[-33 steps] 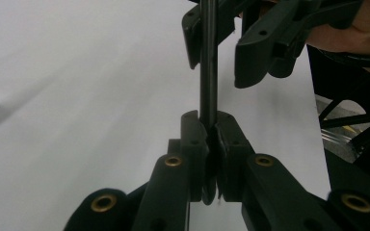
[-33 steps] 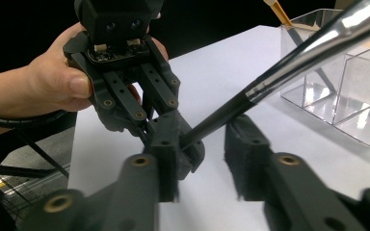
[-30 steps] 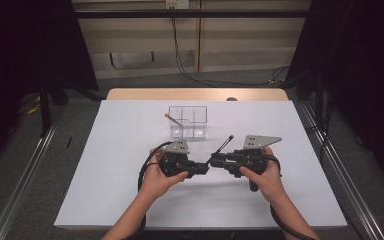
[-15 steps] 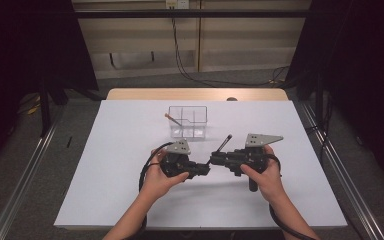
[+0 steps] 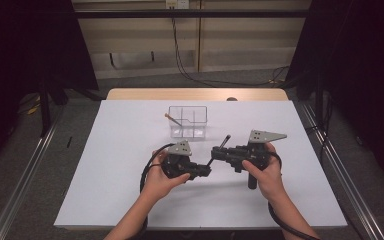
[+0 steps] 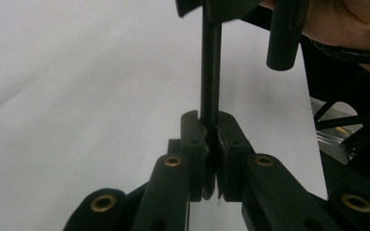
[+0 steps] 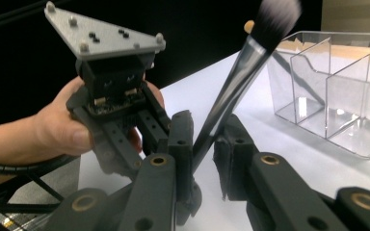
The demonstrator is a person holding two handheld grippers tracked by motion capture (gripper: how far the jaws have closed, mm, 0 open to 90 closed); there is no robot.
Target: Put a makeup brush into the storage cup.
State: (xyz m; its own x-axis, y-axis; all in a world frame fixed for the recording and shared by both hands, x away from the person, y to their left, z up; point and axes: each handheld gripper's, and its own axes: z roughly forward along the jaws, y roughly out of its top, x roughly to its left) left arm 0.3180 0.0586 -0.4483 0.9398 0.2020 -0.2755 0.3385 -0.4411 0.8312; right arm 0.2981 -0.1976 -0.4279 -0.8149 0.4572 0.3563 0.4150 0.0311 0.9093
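Note:
A black makeup brush (image 5: 223,144) with a dark bristle head slants up between my two grippers, near the table's front middle. My left gripper (image 5: 207,169) is shut on the thin lower end of the handle; in the left gripper view its pads (image 6: 192,139) pinch the handle (image 6: 210,72). My right gripper (image 5: 216,152) faces it from the right. Its jaws are closed on the handle higher up (image 7: 231,86), with the bristles blurred above. A clear plastic organizer (image 5: 188,121) stands farther back.
In the organizer leans a wooden-handled brush (image 5: 172,118). The white table cover (image 5: 105,165) has bare room left, right and in front of the hands. In the right gripper view the left gripper's grey plate (image 7: 103,38) and the hand behind it are close, with the organizer (image 7: 337,96) at the right.

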